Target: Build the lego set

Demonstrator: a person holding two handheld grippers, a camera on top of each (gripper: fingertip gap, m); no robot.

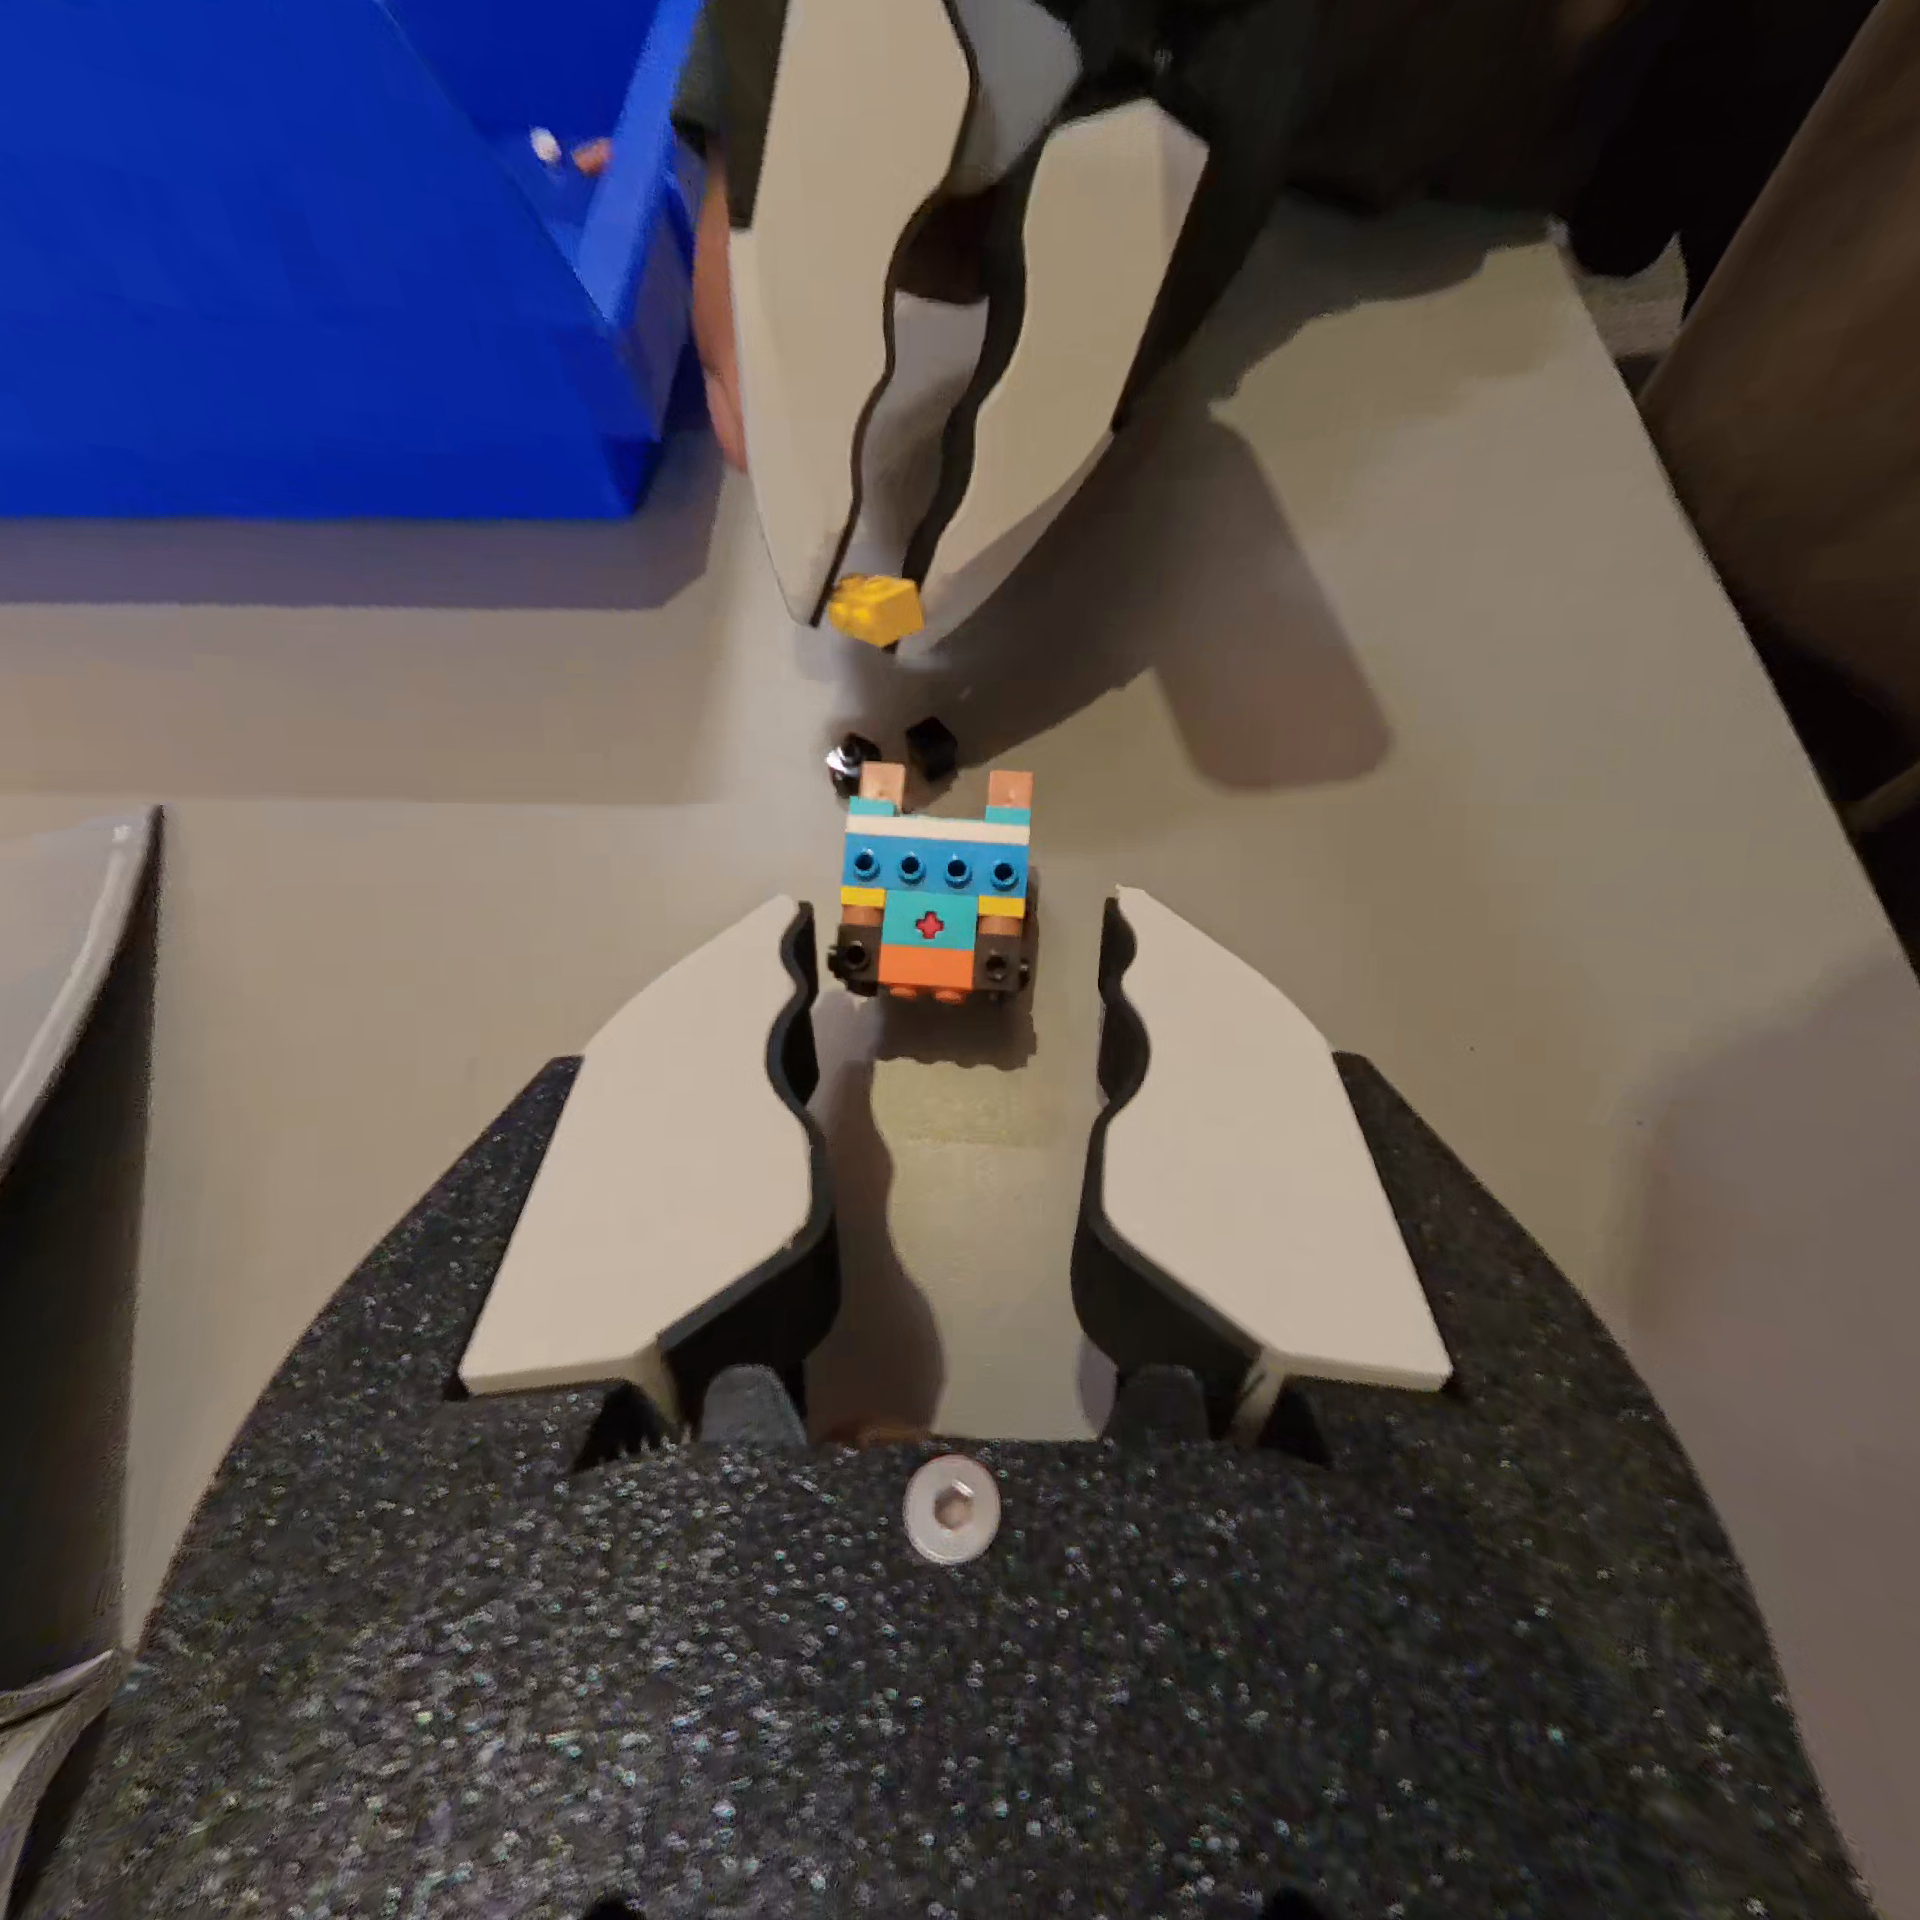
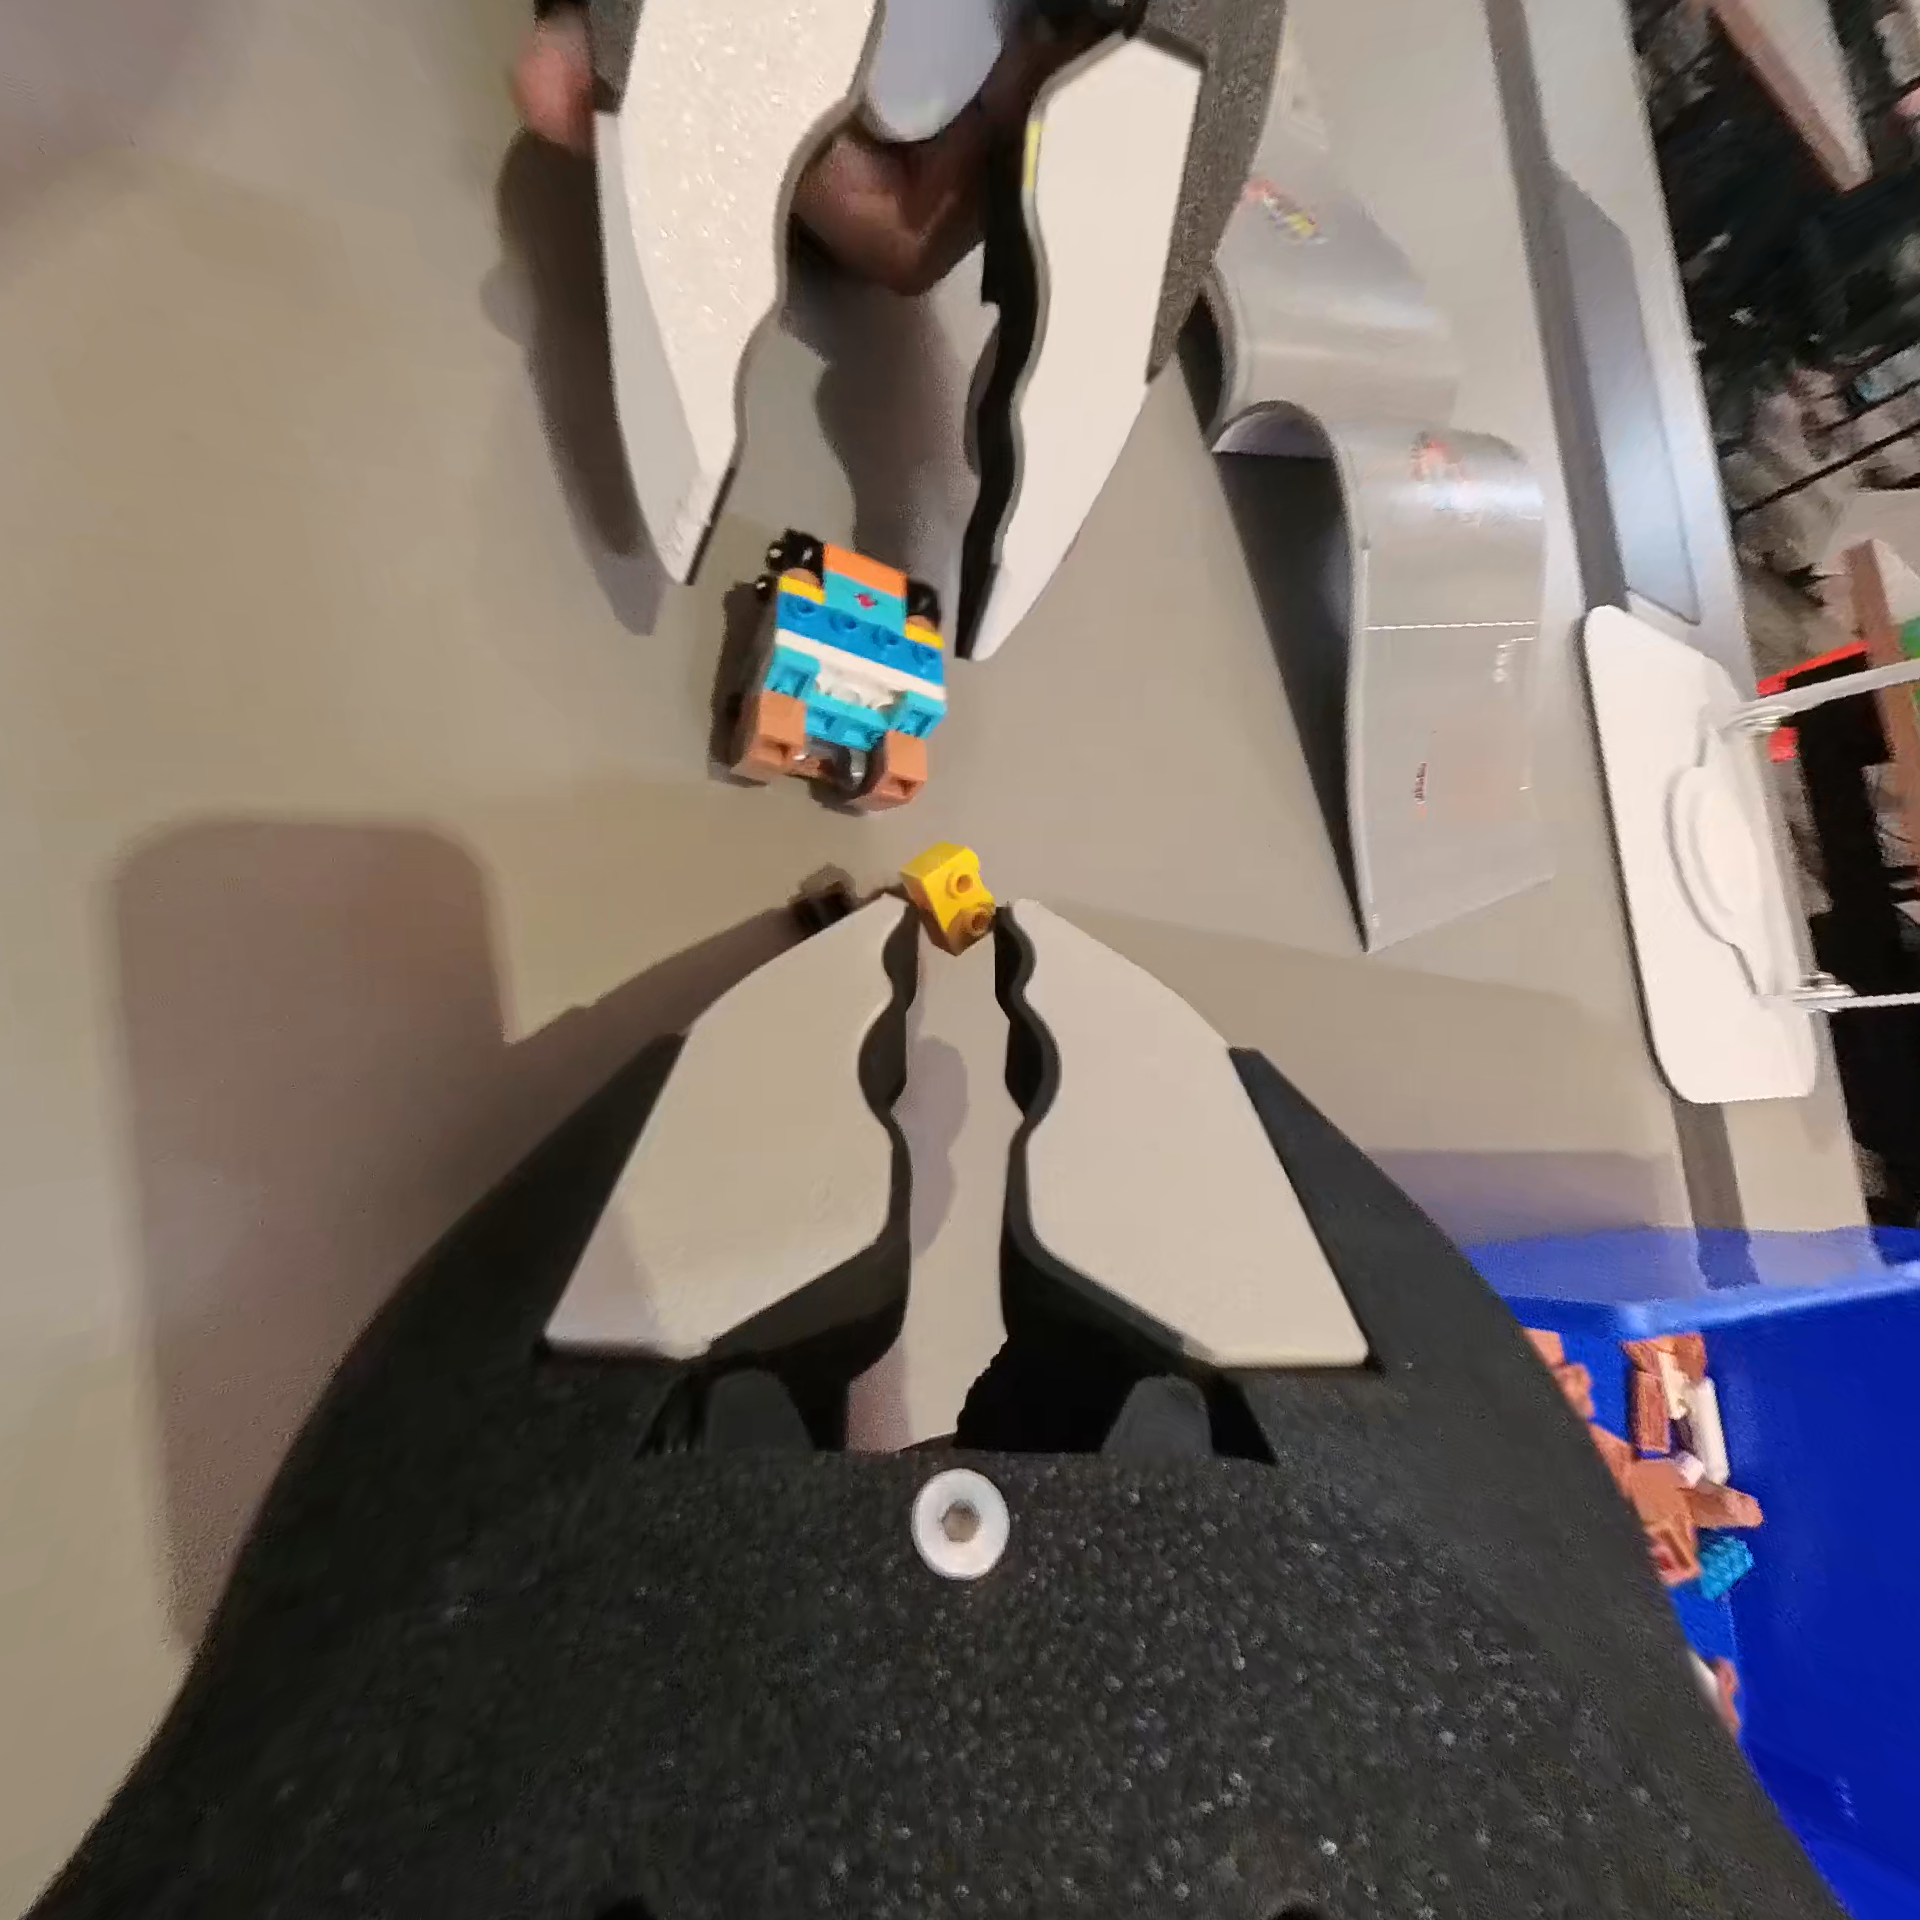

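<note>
A small lego model (image 1: pixel 932 906) of blue, teal, orange, white and brown bricks sits on the grey table, just past my open left gripper (image 1: pixel 954 914); it also shows in the right wrist view (image 2: pixel 831 681). My right gripper (image 2: pixel 951 909) is shut on a small yellow brick (image 2: pixel 948 896) at its fingertips. In the left wrist view that gripper (image 1: pixel 873 608) comes from the far side and holds the yellow brick (image 1: pixel 878 606) above two small black pieces (image 1: pixel 894 750) on the table. The left gripper (image 2: pixel 831 603) flanks the model without touching it.
A blue bin (image 1: pixel 312 260) stands at the far left; in the right wrist view it (image 2: pixel 1766 1558) holds several loose bricks. A curved grey stand (image 2: pixel 1403 582) and a white plate (image 2: pixel 1694 852) lie to the right. The table edge (image 1: pixel 1766 727) runs along the right. The white plate (image 2: pixel 1694 852) is about equally far from each gripper, around 40 cm.
</note>
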